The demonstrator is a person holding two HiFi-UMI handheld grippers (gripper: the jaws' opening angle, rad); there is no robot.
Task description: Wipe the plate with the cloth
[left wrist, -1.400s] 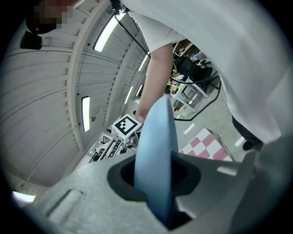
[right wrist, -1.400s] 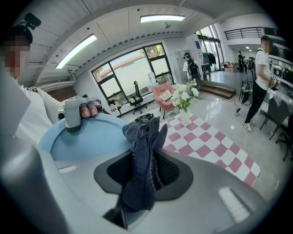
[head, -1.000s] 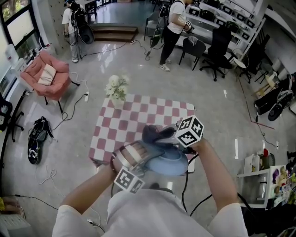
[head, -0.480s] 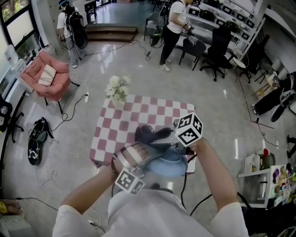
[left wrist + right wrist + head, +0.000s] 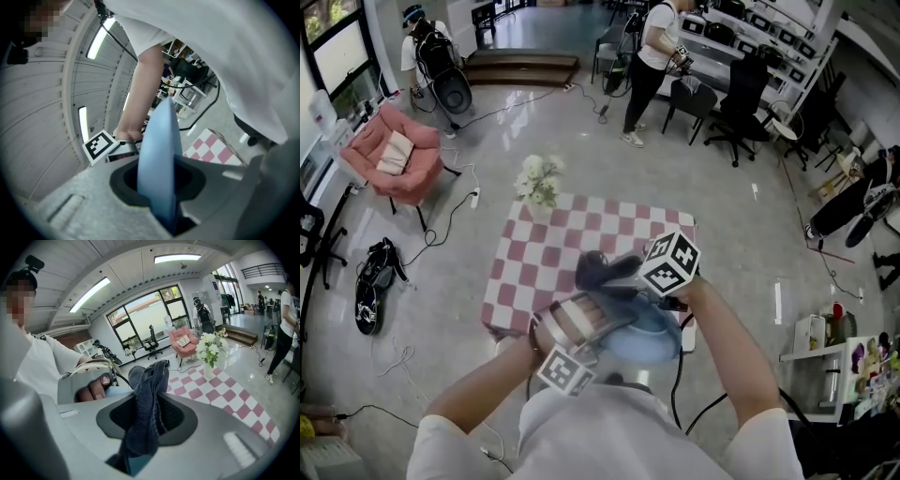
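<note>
My left gripper (image 5: 598, 330) is shut on the rim of a light blue plate (image 5: 643, 339), held in the air over the near edge of the table. In the left gripper view the plate (image 5: 159, 159) stands edge-on between the jaws. My right gripper (image 5: 623, 281) is shut on a dark blue cloth (image 5: 600, 272), which lies on the plate's far left part. The cloth (image 5: 146, 413) hangs bunched between the jaws in the right gripper view, with the plate (image 5: 115, 391) just behind it.
A small table with a red and white checked cloth (image 5: 553, 253) stands below the grippers. A vase of white flowers (image 5: 536, 183) sits at its far left corner. A pink armchair (image 5: 392, 155) stands at the left. People stand farther off, beside office chairs (image 5: 739, 103).
My right gripper has slid the cloth leftward over the plate. The plate and my left gripper stay about where they were. A person at the far left has walked further left.
</note>
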